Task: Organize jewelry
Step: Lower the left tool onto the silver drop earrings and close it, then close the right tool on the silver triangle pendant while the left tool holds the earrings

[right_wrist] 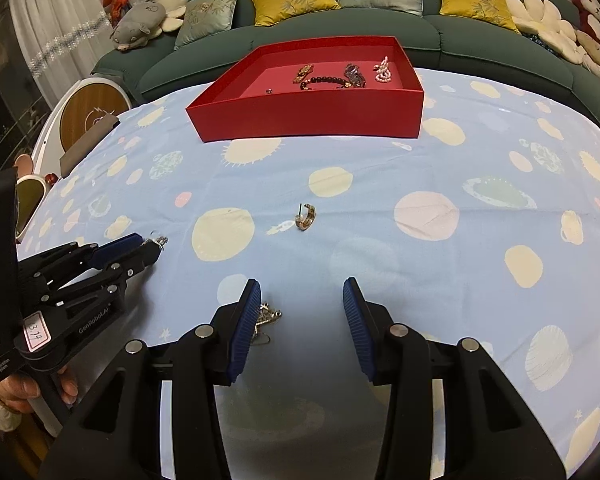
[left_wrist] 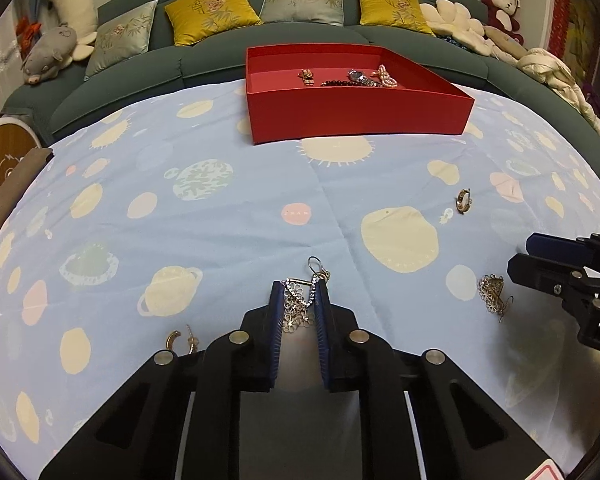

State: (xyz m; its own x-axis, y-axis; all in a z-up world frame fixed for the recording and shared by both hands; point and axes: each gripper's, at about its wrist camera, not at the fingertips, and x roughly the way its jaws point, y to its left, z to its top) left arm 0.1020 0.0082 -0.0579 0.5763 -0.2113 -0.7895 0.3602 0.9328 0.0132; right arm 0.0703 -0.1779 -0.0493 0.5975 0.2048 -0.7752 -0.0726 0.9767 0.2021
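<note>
My left gripper (left_wrist: pixel 299 292) is shut on a dangling gold flower earring (left_wrist: pixel 298 306), just above the blue cloth. It shows at the left of the right wrist view (right_wrist: pixel 150 245). A matching flower earring (left_wrist: pixel 492 292) lies on the cloth beside my right gripper (right_wrist: pixel 300 292), which is open and empty; the earring (right_wrist: pixel 268 318) lies by its left finger. A gold hoop earring (left_wrist: pixel 463 200) (right_wrist: pixel 307 217) lies mid-table. Another gold hoop (left_wrist: pixel 176 338) lies left of my left gripper. The red box (left_wrist: pixel 360 116) (right_wrist: pixel 308 116) at the far side holds a watch, beads and pearls.
A blue planet-print cloth (left_wrist: pixel 220 232) covers the table. A green sofa (left_wrist: pixel 180 60) with cushions and plush toys stands behind it. A brown pouch (left_wrist: pixel 12 192) lies at the table's left edge, near a round wooden stool (right_wrist: pixel 88 116).
</note>
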